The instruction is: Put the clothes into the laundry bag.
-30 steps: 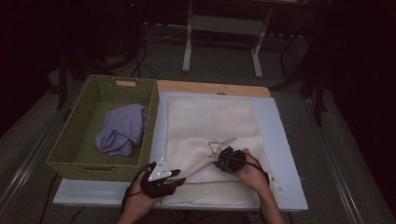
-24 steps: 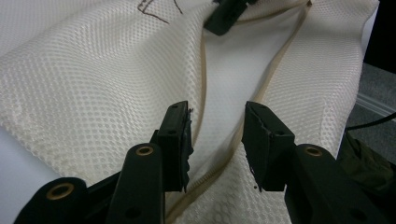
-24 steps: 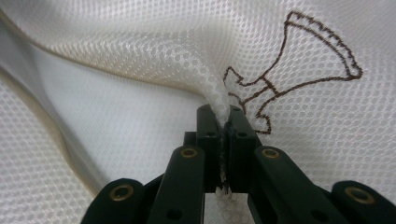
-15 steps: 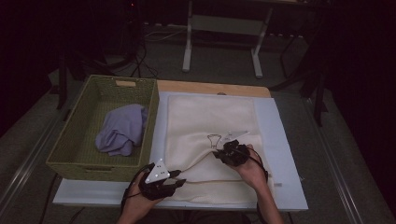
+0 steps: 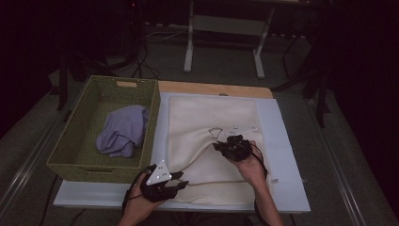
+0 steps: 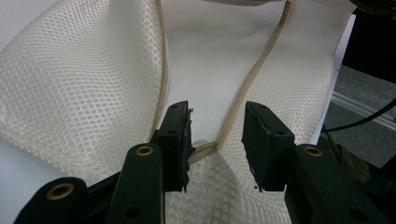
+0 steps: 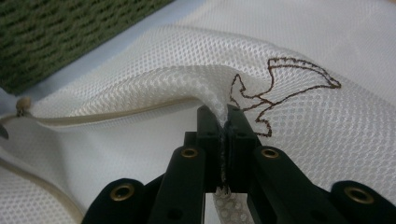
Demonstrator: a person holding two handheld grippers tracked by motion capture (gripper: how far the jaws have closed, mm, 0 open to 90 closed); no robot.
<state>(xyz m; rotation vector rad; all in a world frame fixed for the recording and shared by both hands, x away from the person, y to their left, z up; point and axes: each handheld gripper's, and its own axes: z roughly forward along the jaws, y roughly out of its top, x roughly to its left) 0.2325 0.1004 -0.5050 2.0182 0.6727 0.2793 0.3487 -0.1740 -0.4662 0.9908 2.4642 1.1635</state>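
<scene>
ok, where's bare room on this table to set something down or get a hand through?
Free: the pale blue strip right of the mesh bag, the wooden edge beyond it, and the basket floor around the lavender cloth. Crowded: the near edge, where the left gripper sits open at the zipper and the right gripper pinches the mesh.

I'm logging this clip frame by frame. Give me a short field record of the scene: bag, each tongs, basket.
bag: white mesh laundry bag, zipper open, flat on the table mat
right tongs: right tongs shut, pinching the bag's upper layer
left tongs: left tongs open, jaws either side of the zipper end
basket: green woven basket left of the bag, holding a lilac cloth
</scene>
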